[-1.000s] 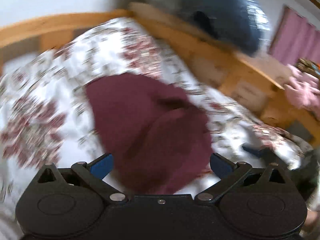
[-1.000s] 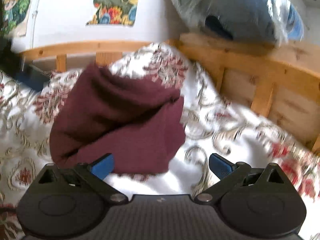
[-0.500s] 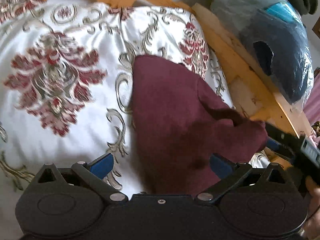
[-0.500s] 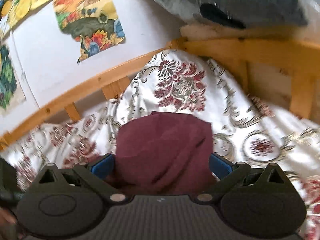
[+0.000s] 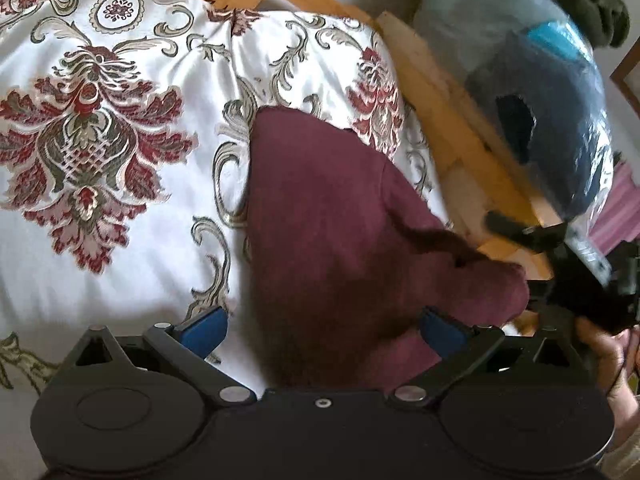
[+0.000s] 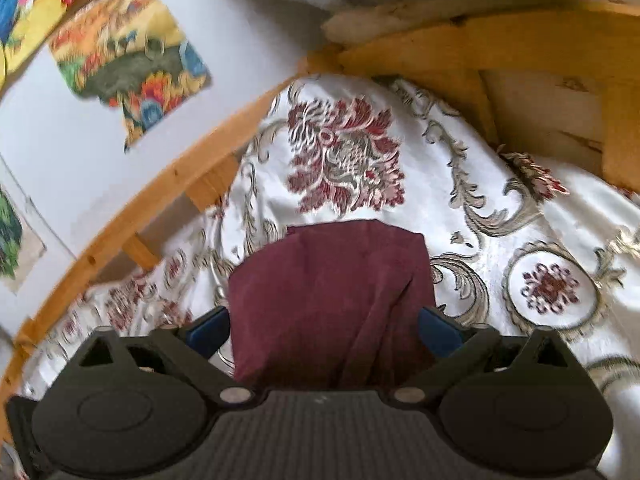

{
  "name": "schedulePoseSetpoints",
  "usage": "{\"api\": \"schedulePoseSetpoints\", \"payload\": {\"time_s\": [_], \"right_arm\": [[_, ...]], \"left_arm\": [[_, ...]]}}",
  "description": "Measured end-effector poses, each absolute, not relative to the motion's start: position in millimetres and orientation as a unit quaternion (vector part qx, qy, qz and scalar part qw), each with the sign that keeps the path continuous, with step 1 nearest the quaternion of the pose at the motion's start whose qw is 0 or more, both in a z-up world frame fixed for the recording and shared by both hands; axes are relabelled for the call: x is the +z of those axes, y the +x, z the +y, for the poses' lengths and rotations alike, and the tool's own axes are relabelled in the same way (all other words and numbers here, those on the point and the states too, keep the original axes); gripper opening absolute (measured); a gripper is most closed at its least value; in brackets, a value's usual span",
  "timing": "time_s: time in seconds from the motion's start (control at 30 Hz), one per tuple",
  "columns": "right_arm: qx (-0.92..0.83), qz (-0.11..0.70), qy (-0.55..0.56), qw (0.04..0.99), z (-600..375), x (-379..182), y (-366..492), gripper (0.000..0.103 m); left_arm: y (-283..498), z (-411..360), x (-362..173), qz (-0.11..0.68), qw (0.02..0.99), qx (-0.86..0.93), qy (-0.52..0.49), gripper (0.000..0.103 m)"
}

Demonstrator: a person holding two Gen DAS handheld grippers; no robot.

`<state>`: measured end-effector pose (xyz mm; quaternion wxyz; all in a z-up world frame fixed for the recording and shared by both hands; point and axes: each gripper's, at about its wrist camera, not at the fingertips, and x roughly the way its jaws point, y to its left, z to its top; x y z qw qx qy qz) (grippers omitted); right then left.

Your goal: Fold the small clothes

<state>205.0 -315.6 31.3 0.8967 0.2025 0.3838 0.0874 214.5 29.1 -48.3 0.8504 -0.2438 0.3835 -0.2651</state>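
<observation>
A maroon garment point(image 5: 336, 216) lies loosely folded on the white floral bedspread point(image 5: 100, 140). My left gripper point(image 5: 324, 328) stands open low over its near end. The cloth reaches its right pad, and bare bedspread shows beside its left pad. In the right wrist view the same garment point(image 6: 332, 300) fills the gap between the blue pads of my right gripper point(image 6: 323, 332). Those jaws are closing, and I see no squeeze on the cloth. The right gripper point(image 5: 580, 280) also shows as a blurred black shape at the garment's right end, held by a hand point(image 5: 604, 352).
A wooden bed frame point(image 6: 500, 52) runs round the far side of the bedspread point(image 6: 552, 220). A dark bundle in clear plastic point(image 5: 552, 120) rests on the frame. Colourful posters point(image 6: 128, 56) hang on the white wall.
The right gripper has swung from beside the garment to straddle its end. The left gripper rolled and dropped closer to the cloth, then held still.
</observation>
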Motion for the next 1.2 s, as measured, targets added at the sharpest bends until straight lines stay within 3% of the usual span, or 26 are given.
{"api": "schedulePoseSetpoints", "payload": {"time_s": [0.1, 0.23, 0.3, 0.6, 0.87, 0.97, 1.03, 1.1, 1.2], "right_arm": [[0.083, 0.398, 0.165, 0.898, -306, 26, 217, 0.070], [0.074, 0.414, 0.134, 0.897, -300, 18, 222, 0.055], [0.076, 0.414, 0.122, 0.899, -300, 18, 221, 0.031], [0.154, 0.298, -0.090, 0.938, -267, 54, 197, 0.017], [0.092, 0.354, -0.041, 0.930, -306, 17, 198, 0.017], [0.086, 0.351, -0.010, 0.932, -311, 24, 187, 0.039], [0.091, 0.350, 0.009, 0.932, -314, 29, 183, 0.044], [0.102, 0.342, 0.026, 0.934, -311, 39, 173, 0.060], [0.134, 0.331, 0.045, 0.933, -302, 49, 149, 0.069]], "left_arm": [[219, 23, -56, 0.404, 0.845, -0.261, -0.233, 0.102], [215, 14, -63, 0.415, 0.840, -0.275, -0.216, 0.102], [215, 10, -64, 0.417, 0.841, -0.282, -0.199, 0.102], [210, -4, -72, 0.428, 0.840, -0.296, -0.156, 0.102], [206, -8, -73, 0.428, 0.840, -0.305, -0.138, 0.102], [204, -11, -72, 0.425, 0.844, -0.305, -0.123, 0.102], [205, -13, -73, 0.425, 0.844, -0.304, -0.122, 0.102], [205, -13, -73, 0.426, 0.843, -0.304, -0.125, 0.102], [206, -11, -73, 0.426, 0.843, -0.304, -0.125, 0.102]]}}
